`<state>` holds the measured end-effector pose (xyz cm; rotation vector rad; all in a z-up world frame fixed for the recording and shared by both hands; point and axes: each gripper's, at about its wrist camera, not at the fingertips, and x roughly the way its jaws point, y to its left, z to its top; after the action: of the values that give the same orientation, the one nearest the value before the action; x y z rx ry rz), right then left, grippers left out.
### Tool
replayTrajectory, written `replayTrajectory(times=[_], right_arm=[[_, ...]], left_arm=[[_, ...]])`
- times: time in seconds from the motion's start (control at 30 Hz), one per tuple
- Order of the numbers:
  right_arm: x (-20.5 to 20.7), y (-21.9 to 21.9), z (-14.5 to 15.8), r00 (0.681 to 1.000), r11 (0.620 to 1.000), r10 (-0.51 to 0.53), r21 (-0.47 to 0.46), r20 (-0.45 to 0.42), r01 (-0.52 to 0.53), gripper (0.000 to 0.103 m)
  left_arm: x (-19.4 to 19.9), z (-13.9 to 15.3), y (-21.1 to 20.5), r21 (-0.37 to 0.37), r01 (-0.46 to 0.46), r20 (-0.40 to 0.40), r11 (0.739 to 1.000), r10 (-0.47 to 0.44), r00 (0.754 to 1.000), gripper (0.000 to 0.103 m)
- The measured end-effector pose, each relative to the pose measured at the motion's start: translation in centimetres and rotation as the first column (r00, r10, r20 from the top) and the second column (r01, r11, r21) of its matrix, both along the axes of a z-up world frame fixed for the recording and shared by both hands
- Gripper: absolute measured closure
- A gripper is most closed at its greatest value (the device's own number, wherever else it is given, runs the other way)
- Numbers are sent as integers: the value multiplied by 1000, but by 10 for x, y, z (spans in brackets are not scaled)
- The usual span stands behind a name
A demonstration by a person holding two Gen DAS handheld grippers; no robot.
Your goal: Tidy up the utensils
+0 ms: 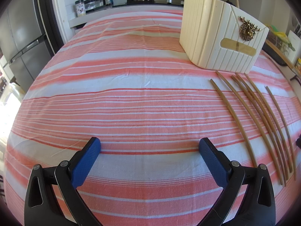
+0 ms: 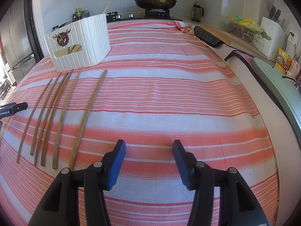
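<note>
Several brown wooden chopsticks (image 1: 250, 113) lie side by side on the striped cloth, at the right in the left wrist view and at the left in the right wrist view (image 2: 56, 113). A cream ribbed utensil holder (image 1: 220, 35) with a gold deer ornament stands just beyond their far ends; it also shows in the right wrist view (image 2: 82, 43). My left gripper (image 1: 149, 146) is open and empty, left of the chopsticks. My right gripper (image 2: 149, 148) is open and empty, right of the chopsticks.
The table is covered by a red-and-white striped cloth (image 2: 160, 94). A stove with a lidded pan (image 2: 155, 1) is behind. A counter with a cutting board (image 2: 278, 79), knife block (image 2: 270, 32) and clutter runs along the right. A fridge (image 1: 20, 43) stands at the left.
</note>
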<state>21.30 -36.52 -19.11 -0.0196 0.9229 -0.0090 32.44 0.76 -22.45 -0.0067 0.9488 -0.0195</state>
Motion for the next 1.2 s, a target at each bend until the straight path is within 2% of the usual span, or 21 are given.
replayTrajectory(times=[1.2], right_arm=[[-1,-3,0,1000,1000,0,-9,1,0,50]], left_arm=[[0,0,0,0,-1,0,1000,1,1000,0]])
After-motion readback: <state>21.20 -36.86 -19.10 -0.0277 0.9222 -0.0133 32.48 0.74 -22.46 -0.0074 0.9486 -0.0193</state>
